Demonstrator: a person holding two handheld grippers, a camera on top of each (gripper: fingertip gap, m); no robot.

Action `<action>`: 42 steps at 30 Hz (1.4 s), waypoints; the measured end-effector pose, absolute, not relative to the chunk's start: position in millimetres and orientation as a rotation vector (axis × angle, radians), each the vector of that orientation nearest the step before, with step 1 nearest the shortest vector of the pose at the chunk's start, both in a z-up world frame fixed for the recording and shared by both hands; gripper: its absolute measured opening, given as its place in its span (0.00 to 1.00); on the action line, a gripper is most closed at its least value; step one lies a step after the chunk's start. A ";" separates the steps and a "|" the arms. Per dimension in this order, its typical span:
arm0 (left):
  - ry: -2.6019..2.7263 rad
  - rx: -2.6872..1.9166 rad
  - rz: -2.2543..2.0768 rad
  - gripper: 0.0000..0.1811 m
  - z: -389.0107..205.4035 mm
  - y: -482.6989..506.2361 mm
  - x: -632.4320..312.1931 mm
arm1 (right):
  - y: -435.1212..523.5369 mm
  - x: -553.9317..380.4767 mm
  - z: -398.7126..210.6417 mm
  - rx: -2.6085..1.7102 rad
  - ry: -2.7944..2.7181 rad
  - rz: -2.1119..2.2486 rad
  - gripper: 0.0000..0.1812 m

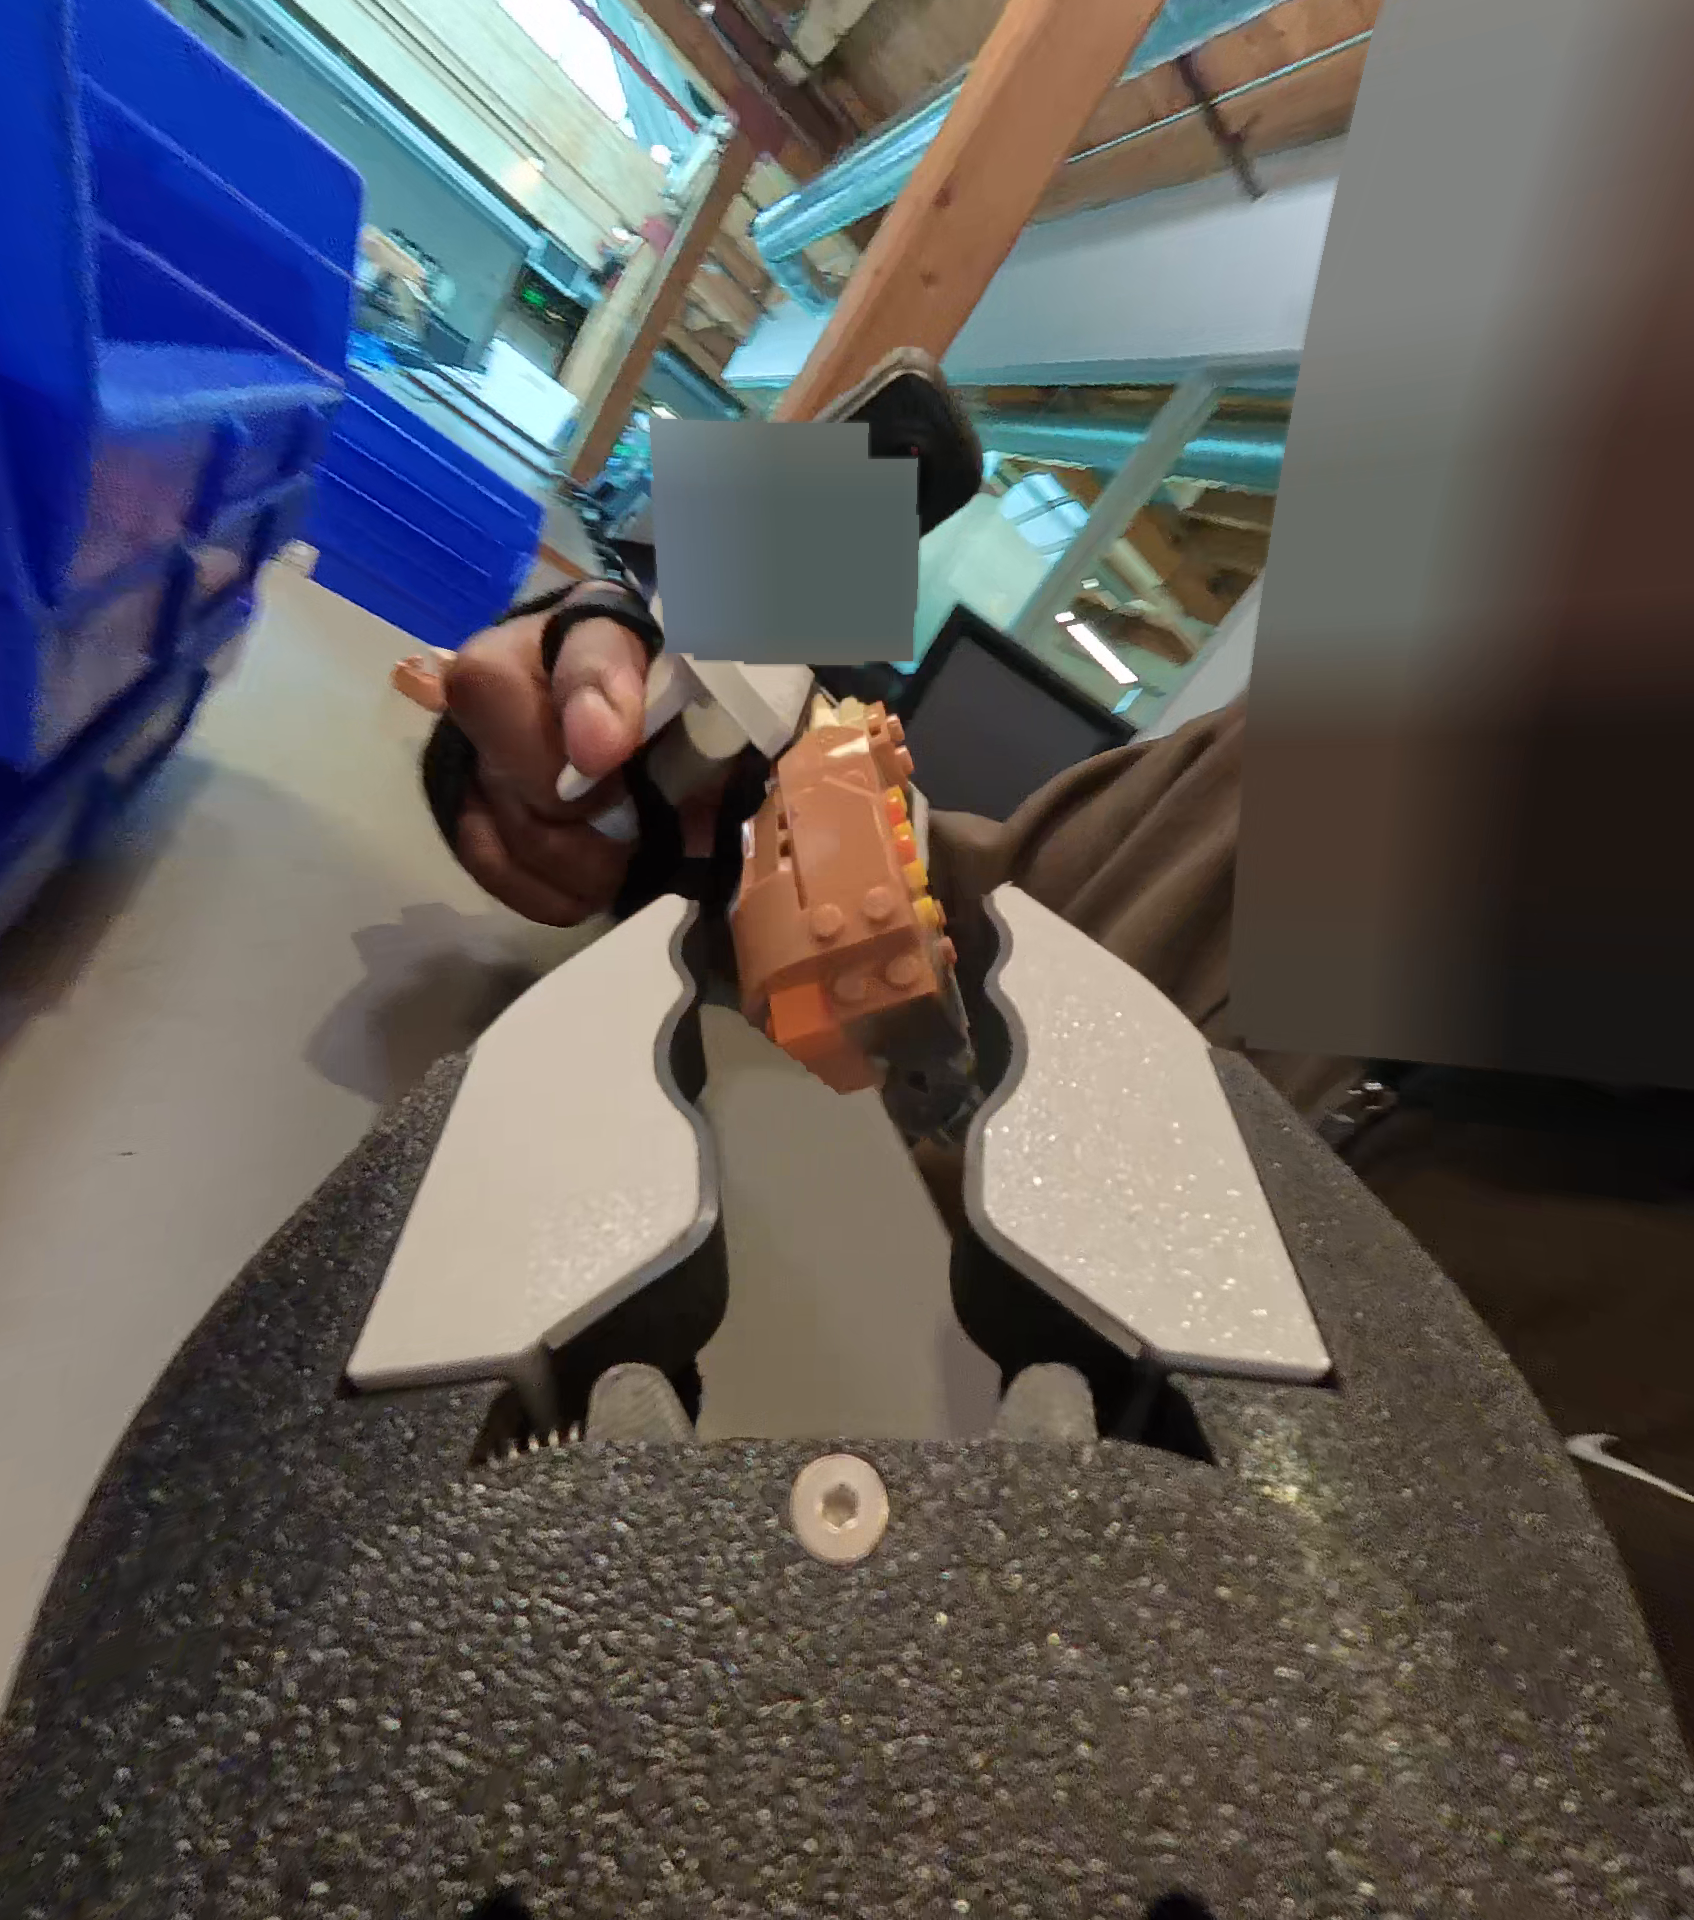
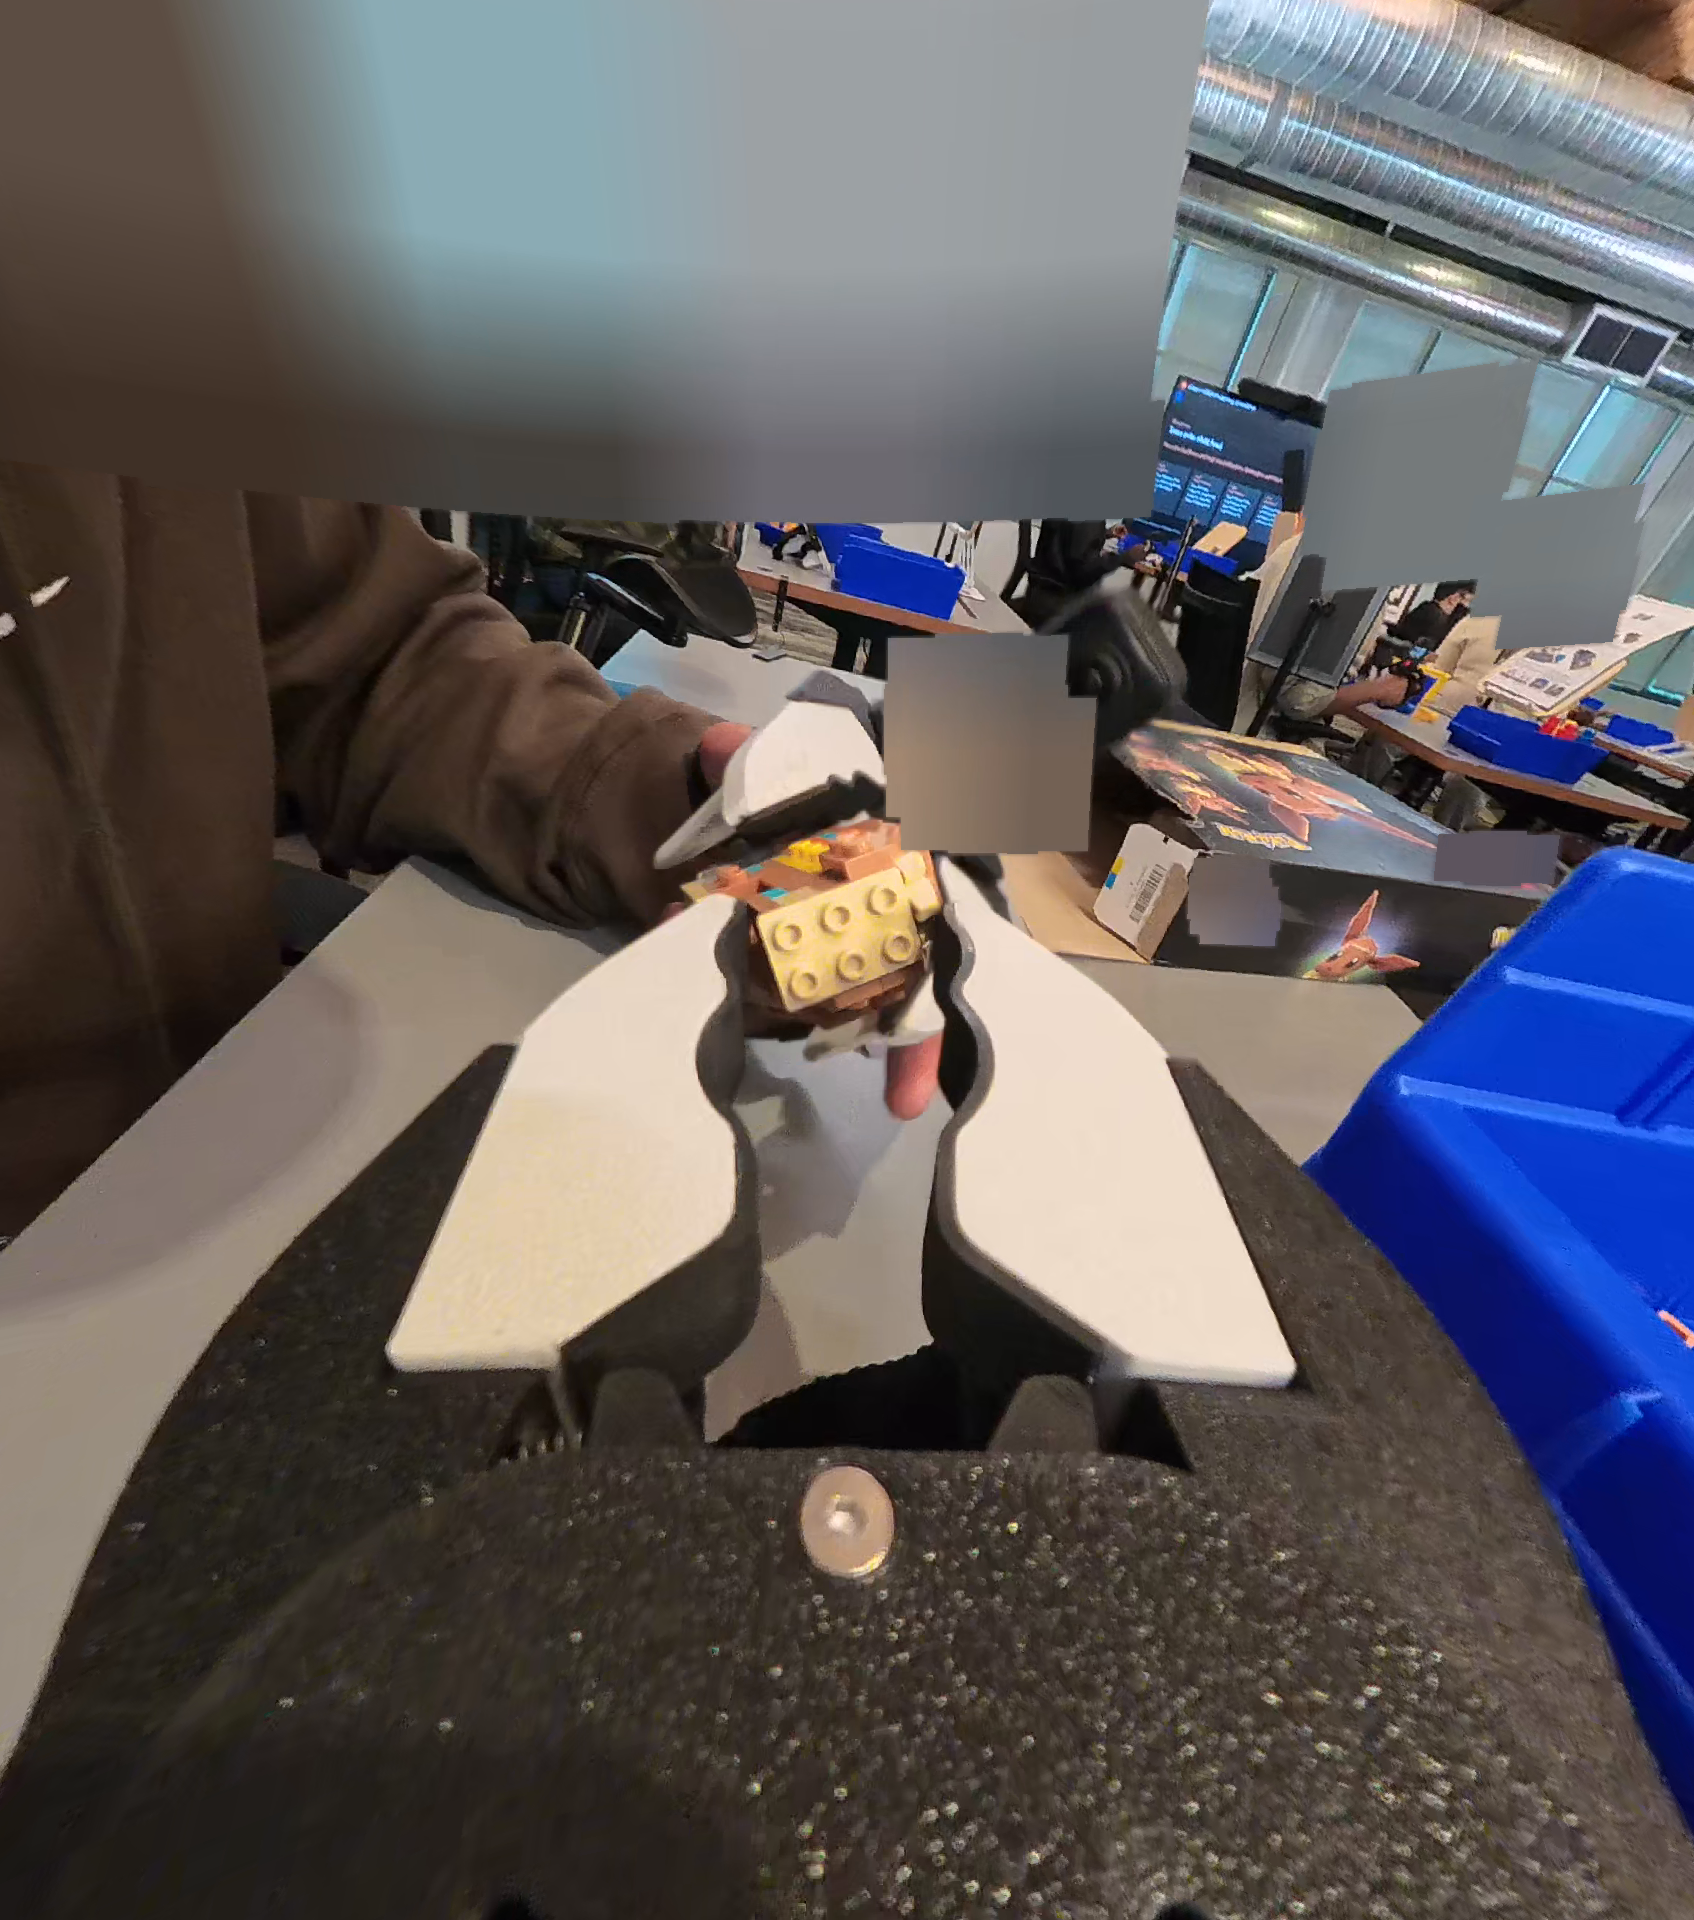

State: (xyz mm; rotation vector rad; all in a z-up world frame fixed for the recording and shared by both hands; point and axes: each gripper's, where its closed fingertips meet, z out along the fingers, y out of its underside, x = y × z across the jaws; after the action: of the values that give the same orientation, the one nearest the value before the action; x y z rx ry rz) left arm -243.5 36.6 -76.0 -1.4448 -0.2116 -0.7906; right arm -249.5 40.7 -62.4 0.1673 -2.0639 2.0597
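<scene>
An orange-brown toy brick model is held in the air between my two grippers, which face each other. My right gripper is shut on the model, whose tan studded plate faces the camera. It also shows in the left wrist view, held by a hand with a black strap. My left gripper has its jaws partly open around the model's lower end, and the dark tip touches its right finger. The left gripper's white finger shows behind the model.
Stacked blue bins stand on the grey table at left. A blue bin is close on the right, with the toy set's box behind it. A person in a brown hoodie sits at the table. The tips of both grippers are at nearly the same place.
</scene>
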 end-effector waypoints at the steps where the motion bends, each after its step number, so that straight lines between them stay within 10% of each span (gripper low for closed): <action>1: -0.212 -1.471 -0.719 0.29 -77.6 36.5 -247.6 | 40.5 -251.8 -64.1 0.150 -2.075 2.046 0.18; 16: 0.053 -1.978 0.201 0.33 -128.3 36.0 -270.7 | 35.6 -279.3 -101.6 -0.138 -2.355 1.806 0.19; 42: -0.243 -1.647 0.105 0.30 -94.9 39.0 -295.9 | 38.3 -295.4 -88.1 -0.494 -2.305 1.965 0.17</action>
State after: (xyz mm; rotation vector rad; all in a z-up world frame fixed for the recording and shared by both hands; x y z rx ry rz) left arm -295.9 39.0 -94.9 -1.6473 -0.2427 0.1047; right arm -295.4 38.3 -88.1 -0.4945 -2.3046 1.9645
